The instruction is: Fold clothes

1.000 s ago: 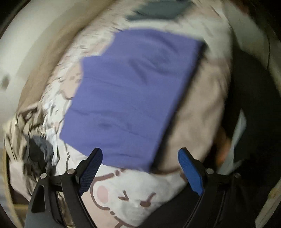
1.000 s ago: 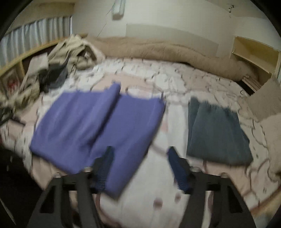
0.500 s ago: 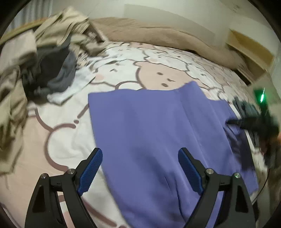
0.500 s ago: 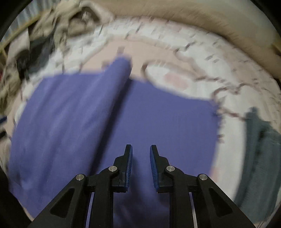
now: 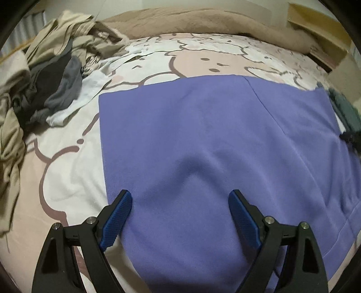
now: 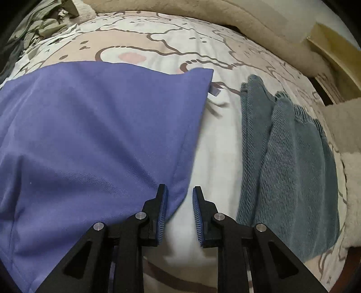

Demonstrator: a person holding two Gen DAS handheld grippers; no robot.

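Purple cloth (image 5: 214,144) lies spread flat across the middle of the bed, on a bedsheet (image 5: 67,175) printed with cartoon bears. The left gripper (image 5: 180,214) hangs over the near part of the cloth with its blue-padded jaws spread wide and nothing between them. The right gripper (image 6: 179,202) sits at the cloth's near right corner; its jaws stand a little apart with only a narrow gap, the left pad just over the purple edge, and no fabric is caught between them. Just to the right of the purple cloth (image 6: 90,135), with a strip of sheet between, rests a folded grey-blue towel (image 6: 288,162). At the far left corner of the bed a heap of unfolded clothes (image 5: 45,74) is piled, beige, grey and white. A tan blanket (image 5: 203,20) lies bunched along the far edge.
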